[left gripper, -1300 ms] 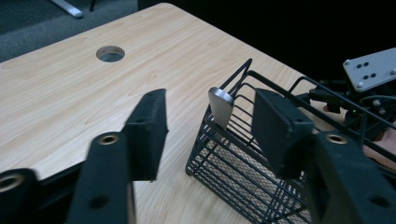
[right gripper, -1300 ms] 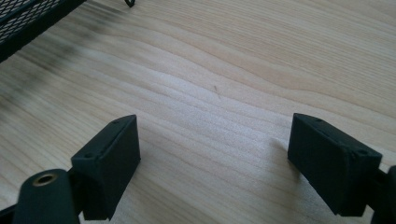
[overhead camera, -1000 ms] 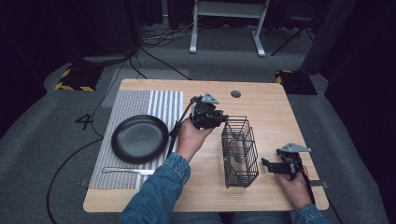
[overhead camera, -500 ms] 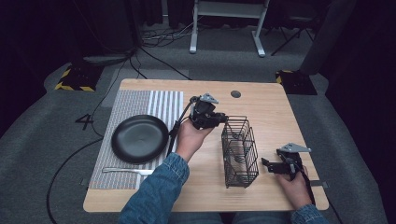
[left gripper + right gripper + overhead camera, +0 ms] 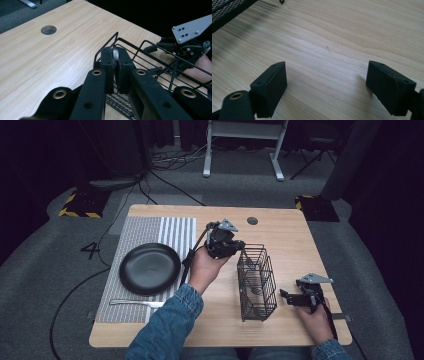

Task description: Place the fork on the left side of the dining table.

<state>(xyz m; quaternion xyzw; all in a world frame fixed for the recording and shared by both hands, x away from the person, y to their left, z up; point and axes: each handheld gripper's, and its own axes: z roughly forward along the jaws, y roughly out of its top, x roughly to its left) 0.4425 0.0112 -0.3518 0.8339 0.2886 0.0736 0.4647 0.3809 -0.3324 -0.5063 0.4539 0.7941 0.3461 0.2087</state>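
While the left gripper (image 5: 115,66) sits at the far rim of the wire basket (image 5: 257,282), its jaws are pressed together on a thin silvery piece of metal (image 5: 115,53), probably the handle or end of a utensil, though too little of it shows to say which. In the high view this gripper (image 5: 223,241) is just above centre of the frame, at the basket's upper-left corner, with the hand (image 5: 206,266) under it and the forearm in a denim sleeve (image 5: 165,327) running down to the bottom edge. My guess is that cutlery is being dropped into the basket; to do it well, the metal should be lined up over 1 compartment, clear of the top wire, then lowered before the jaws release so it does not catch or tip the basket.

The right gripper (image 5: 298,298) rests low on the counter (image 5: 290,240) at the lower right of the frame, just beside the basket, its jaws spread wide with bare wood between them (image 5: 327,82). A black plate (image 5: 149,268) lies on a striped mat (image 5: 150,227) at centre left, and a knife (image 5: 136,303) lies below the plate.
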